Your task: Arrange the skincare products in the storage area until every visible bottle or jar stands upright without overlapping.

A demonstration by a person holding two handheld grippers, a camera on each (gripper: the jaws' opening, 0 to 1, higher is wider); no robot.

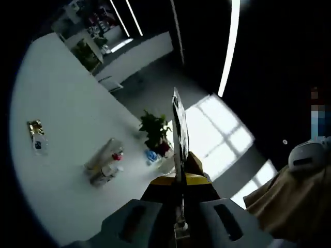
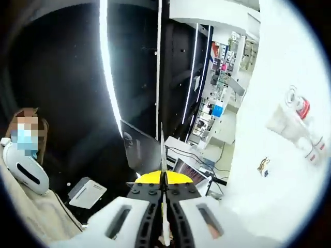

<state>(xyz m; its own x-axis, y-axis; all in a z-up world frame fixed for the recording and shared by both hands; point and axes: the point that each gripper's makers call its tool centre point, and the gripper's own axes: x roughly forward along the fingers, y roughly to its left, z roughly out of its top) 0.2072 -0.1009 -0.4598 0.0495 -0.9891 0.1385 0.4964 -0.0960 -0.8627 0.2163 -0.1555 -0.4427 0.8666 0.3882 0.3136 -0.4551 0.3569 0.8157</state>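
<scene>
In the left gripper view we see our left tongs [image 1: 179,111] rising from the bottom of the picture with the jaws pressed together into one thin blade, nothing between them. They hang above a white tabletop [image 1: 62,119], well apart from everything on it.

On that tabletop a small cluster of skincare bottles [image 1: 105,164] lies on its side: pale tubes or bottles packed close, one with a red cap [image 1: 118,155]. We cannot tell how many there are or whether they overlap. Near them, toward the tabletop's edge, stands a small potted plant [image 1: 154,130], and just beside its base sits a little blue thing [image 1: 151,155] that is too small to make out. Farther off on the tabletop lies a gold packet [image 1: 35,129], touching a small pale card or sachet below it. A person's tan sleeve [image 1: 292,206] shows at the lower right.

In the right gripper view our right tongs [image 2: 163,155] are likewise pressed together, holding nothing, and point away from the tabletop toward a dark room with shelves in the distance. The white tabletop [image 2: 274,196] runs along the right side of this view; on it the bottles [image 2: 292,126] appear again, lying tilted, with the red cap [image 2: 304,108] at one end. A person in a pale top sits at the left.
</scene>
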